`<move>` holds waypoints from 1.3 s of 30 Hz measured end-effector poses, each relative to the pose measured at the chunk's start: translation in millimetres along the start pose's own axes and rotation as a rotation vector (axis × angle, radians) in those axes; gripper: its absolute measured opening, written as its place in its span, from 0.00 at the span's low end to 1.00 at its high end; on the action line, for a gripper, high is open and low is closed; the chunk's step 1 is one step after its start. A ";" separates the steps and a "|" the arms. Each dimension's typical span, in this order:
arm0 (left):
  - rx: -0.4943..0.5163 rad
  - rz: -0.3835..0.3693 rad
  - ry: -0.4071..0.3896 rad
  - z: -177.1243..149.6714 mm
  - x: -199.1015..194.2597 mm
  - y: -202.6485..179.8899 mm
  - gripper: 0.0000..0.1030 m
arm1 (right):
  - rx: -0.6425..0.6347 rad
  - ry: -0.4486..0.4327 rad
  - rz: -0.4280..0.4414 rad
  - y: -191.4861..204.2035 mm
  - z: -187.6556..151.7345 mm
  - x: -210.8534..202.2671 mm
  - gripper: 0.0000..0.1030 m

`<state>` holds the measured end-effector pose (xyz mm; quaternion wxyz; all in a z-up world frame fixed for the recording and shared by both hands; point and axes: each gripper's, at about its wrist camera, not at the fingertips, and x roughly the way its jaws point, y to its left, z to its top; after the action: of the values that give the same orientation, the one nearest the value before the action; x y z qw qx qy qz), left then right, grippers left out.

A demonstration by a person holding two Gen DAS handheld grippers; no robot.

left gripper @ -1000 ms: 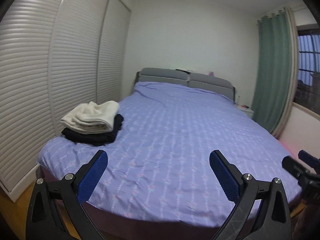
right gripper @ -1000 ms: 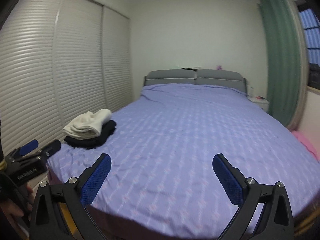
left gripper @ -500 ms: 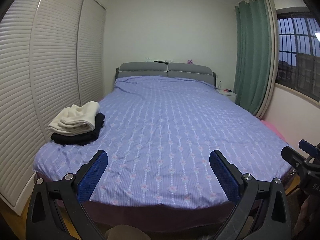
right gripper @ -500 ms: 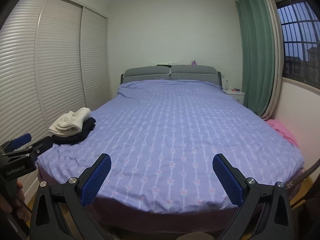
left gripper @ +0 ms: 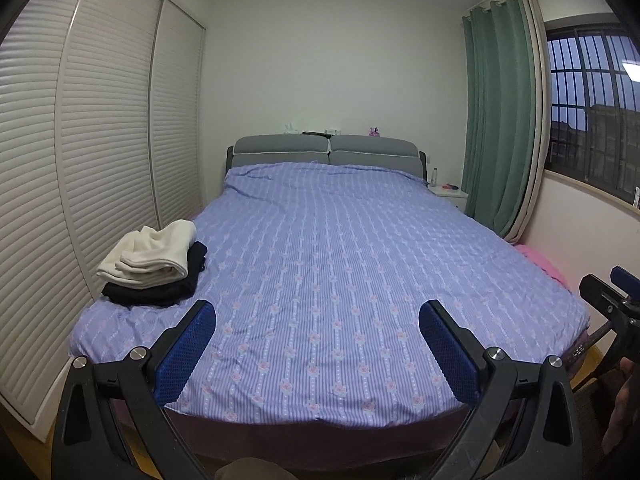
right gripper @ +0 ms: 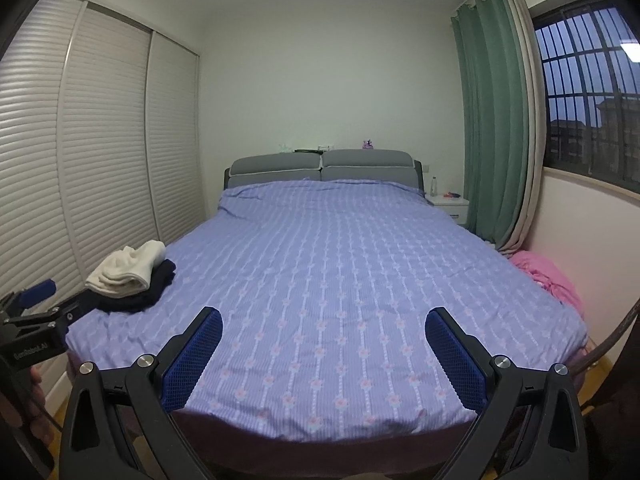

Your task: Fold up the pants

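both the left hand-held gripper and the right hand-held gripper hung wide apart and empty above the foot of the bed. folded cream pants lay stacked on folded black pants at the bed's left edge, beside the wardrobe.

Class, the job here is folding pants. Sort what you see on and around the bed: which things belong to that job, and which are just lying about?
Belongs to the job:
cream folded garment
black folded garment beneath it
bed cover as work surface
left gripper, open
right gripper, open

Just lying about:
pink cloth beside the bed
nightstand
green curtain
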<state>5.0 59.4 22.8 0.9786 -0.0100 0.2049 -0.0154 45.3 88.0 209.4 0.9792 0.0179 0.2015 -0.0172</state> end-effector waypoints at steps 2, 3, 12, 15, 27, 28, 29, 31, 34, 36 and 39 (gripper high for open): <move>0.009 0.000 -0.002 2.3 -2.1 -2.0 1.00 | -0.001 -0.003 -0.004 0.3 1.4 -1.4 1.00; 0.010 -0.002 -0.002 2.7 -2.3 -2.3 1.00 | -0.002 -0.003 -0.005 0.2 2.0 -1.5 1.00; 0.016 -0.025 0.013 2.8 -2.5 -9.2 1.00 | 0.003 -0.001 -0.011 -6.0 5.8 -6.5 1.00; 0.018 -0.029 0.016 1.9 -3.0 -10.4 1.00 | 0.003 0.001 -0.011 -5.9 7.6 -6.4 1.00; 0.023 -0.035 0.019 2.5 -6.4 -13.4 1.00 | 0.009 -0.002 -0.011 -8.3 7.2 -8.6 1.00; 0.024 -0.036 0.019 2.6 -6.7 -13.5 1.00 | 0.008 -0.002 -0.011 -8.4 7.1 -9.0 1.00; 0.024 -0.040 0.022 2.4 -6.4 -13.8 1.00 | 0.008 -0.003 -0.010 -8.2 6.9 -9.4 1.00; 0.024 -0.044 0.025 2.4 -6.2 -13.5 1.00 | 0.006 -0.002 -0.006 -7.7 6.6 -9.4 1.00; 0.028 -0.041 0.022 2.5 -7.1 -14.4 1.00 | 0.003 -0.005 -0.006 -7.1 6.3 -9.6 0.99; 0.033 -0.040 0.021 2.6 -7.6 -15.1 1.00 | 0.005 -0.007 -0.003 -7.1 6.2 -10.3 0.99; 0.034 -0.046 0.023 2.5 -7.7 -16.4 1.00 | 0.003 -0.008 -0.004 -7.3 6.2 -9.4 0.99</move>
<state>-1.5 43.3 28.7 0.9756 0.0023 0.2156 -0.0414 38.8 80.7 218.7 0.9799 0.0187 0.1978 -0.0194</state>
